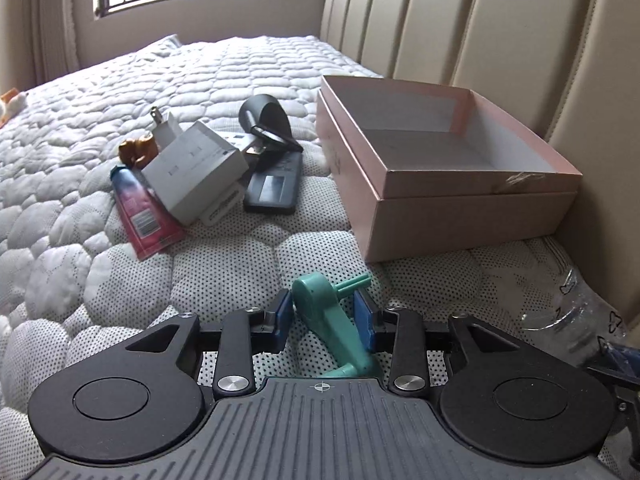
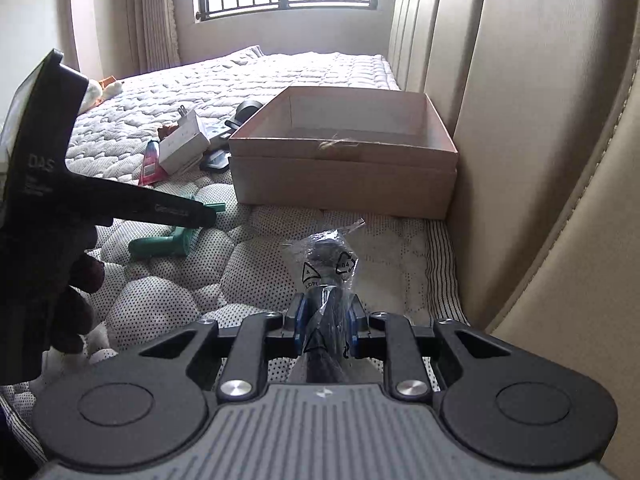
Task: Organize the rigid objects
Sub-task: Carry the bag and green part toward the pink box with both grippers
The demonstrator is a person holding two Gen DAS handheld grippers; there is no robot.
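Observation:
A teal plastic crank [image 1: 310, 296] sits between the blue pads of my left gripper [image 1: 324, 314], which is shut on it just over the quilted mattress. In the right wrist view the same crank [image 2: 160, 242] shows at the left, under the left tool. My right gripper [image 2: 326, 320] is shut on a dark object wrapped in a clear plastic bag [image 2: 326, 260], held low over the mattress. An open pink cardboard box [image 1: 472, 208] stands ahead of both grippers against the headboard, and its inside looks bare [image 2: 344, 184].
A pile lies left of the box: a white charger box [image 1: 196, 164], a red tube [image 1: 140, 212], a dark flat device [image 1: 274, 188], a black item [image 1: 264, 116], a brown figurine [image 1: 138, 150]. The padded headboard [image 1: 520, 40] runs along the right. A hand [image 2: 76, 292] grips the left tool.

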